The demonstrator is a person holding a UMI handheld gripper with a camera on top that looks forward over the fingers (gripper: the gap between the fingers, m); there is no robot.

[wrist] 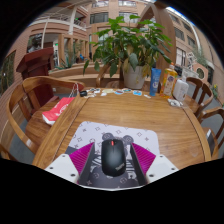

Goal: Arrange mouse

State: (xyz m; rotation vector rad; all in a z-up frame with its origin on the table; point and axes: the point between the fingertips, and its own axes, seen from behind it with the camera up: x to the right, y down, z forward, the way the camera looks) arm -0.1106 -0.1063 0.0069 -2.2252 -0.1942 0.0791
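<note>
- Up at the top centre of the frame sits a pale plant pot (134, 74) at the far edge of the wooden table (120, 110), and out of it rises a big leafy green plant (128, 38) spreading wide.
- Right of the pot, upper right, there's a cluster of upright bottles and cartons (166, 82); what is in them can't be made out.
- Down at the bottom centre, the gripper (113, 160) points forward over the table, its two pink pads (80, 157) spread apart, one at each side.
- Between them lies the black mouse (113, 155), nose pointing away, resting on a white patterned mouse mat (110, 132) on the near part of the table.
- The pads sit close alongside the mouse's flanks; whether they actually press on it can't be told from here.
- The gripper looks tipped slightly down toward the tabletop; the hand holding it is out of sight.
- Left of centre, a red and white object (57, 110) lies on a wooden chair (35, 105) pulled beside the table.
</note>
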